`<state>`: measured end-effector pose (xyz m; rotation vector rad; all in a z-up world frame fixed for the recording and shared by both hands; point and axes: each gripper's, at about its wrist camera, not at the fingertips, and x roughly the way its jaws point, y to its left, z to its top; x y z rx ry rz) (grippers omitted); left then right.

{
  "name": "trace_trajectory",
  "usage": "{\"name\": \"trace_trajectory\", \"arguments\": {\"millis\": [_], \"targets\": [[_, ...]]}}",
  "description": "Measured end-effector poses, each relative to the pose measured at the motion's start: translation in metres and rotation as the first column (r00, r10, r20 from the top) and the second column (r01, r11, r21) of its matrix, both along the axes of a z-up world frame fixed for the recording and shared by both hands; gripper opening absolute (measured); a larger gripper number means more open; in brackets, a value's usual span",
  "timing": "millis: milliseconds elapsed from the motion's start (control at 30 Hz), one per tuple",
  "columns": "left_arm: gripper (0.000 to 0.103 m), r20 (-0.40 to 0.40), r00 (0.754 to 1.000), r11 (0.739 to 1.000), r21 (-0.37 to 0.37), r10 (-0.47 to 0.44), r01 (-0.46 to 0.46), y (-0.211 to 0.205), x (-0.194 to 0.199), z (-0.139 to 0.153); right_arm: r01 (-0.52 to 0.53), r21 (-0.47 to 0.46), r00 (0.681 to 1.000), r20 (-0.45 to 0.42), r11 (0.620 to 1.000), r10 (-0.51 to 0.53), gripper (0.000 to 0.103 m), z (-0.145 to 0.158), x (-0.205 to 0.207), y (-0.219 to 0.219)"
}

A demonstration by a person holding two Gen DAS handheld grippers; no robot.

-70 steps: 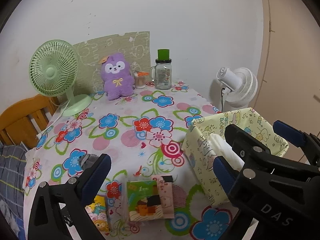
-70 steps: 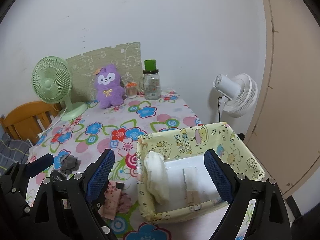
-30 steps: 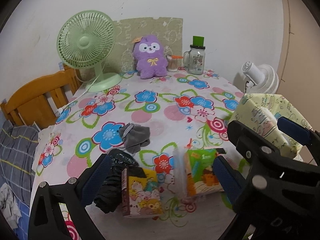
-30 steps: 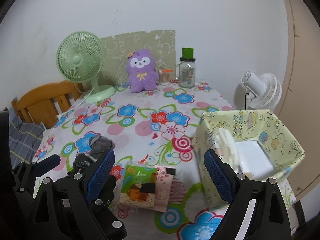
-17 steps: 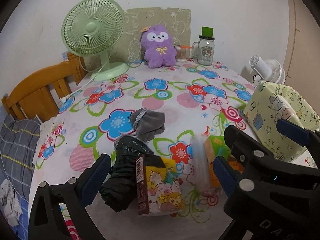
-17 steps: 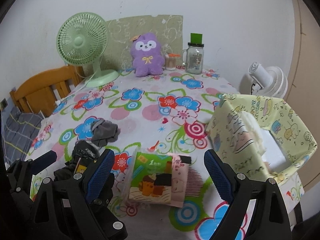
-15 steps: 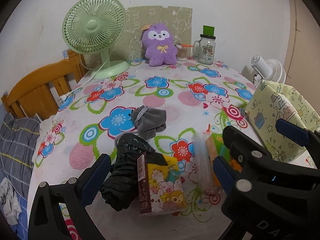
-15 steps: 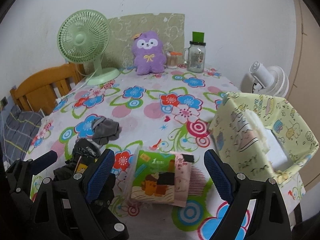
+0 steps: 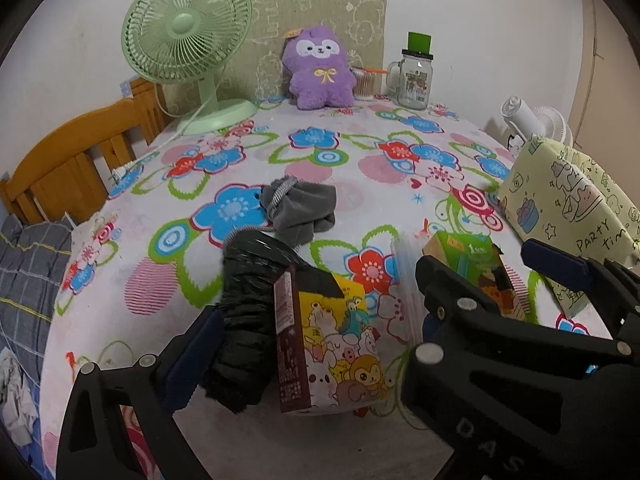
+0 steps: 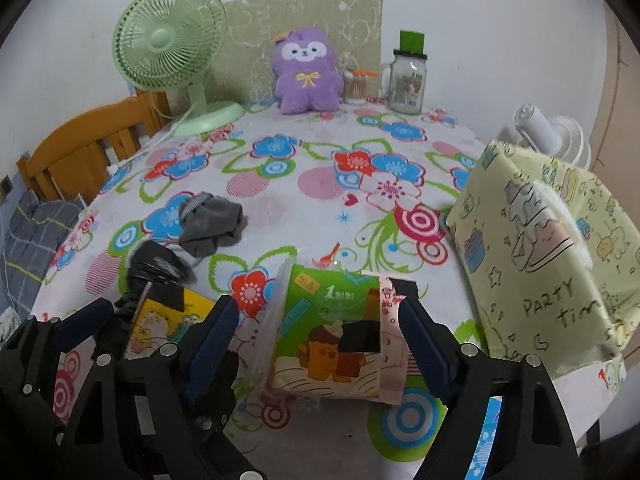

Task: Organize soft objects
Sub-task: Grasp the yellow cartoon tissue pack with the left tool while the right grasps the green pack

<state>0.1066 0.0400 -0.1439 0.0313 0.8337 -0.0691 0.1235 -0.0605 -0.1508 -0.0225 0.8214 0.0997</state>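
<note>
a plain white wall (image 9: 480, 8) rises behind the table; a wooden chair (image 9: 72, 160) stands beside it.

A table under a flowered cloth (image 10: 320, 184) carried the lot — a green desk fan (image 10: 172, 56), a purple plush toy (image 10: 306, 76), a small cotton-swab jar (image 10: 355, 88) and a glass mug (image 10: 406, 82) along the wall. Nearer lay a grey sock (image 10: 212, 228), a black bundle (image 9: 248, 304), two tissue packs (image 10: 332, 340) (image 9: 332, 344) — and a yellow fabric bin (image 10: 544, 268) at the right edge.
</note>
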Motion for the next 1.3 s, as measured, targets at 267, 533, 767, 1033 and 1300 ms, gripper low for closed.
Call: {"name": "trace_trajectory", "arguments": {"millis": [267,533,767,1033,1300], "targets": [[0.1,-0.02,1.0,1.0,0.025,-0.002,0.002,-0.004,0.003,-0.007,0.003,0.023,0.998,-0.058,1.0,-0.002,0.055,-0.012,0.007,-0.003],[0.1,-0.004,1.0,1.0,0.007,0.018,-0.018,-0.003,0.002,-0.001,0.014,0.05,1.0,-0.028,0.999,-0.012,0.054,-0.004,0.003,-0.012],[0.096,0.031,0.999,0.999,0.039,0.016,-0.017,-0.014,-0.004,0.007,0.018,0.059,1.0,-0.01,0.998,-0.017,0.054,0.003,-0.003,-0.02],[0.074,-0.008,1.0,1.0,0.022,-0.001,0.001,-0.023,0.0,-0.003,0.015,0.06,1.0,-0.021,0.998,-0.014,0.054,0.0,-0.005,-0.026],[0.05,-0.049,0.999,1.0,-0.007,0.019,-0.019,-0.018,0.007,-0.017,0.02,0.06,0.999,-0.033,0.998,-0.018,0.054,-0.004,-0.001,-0.027]]}}
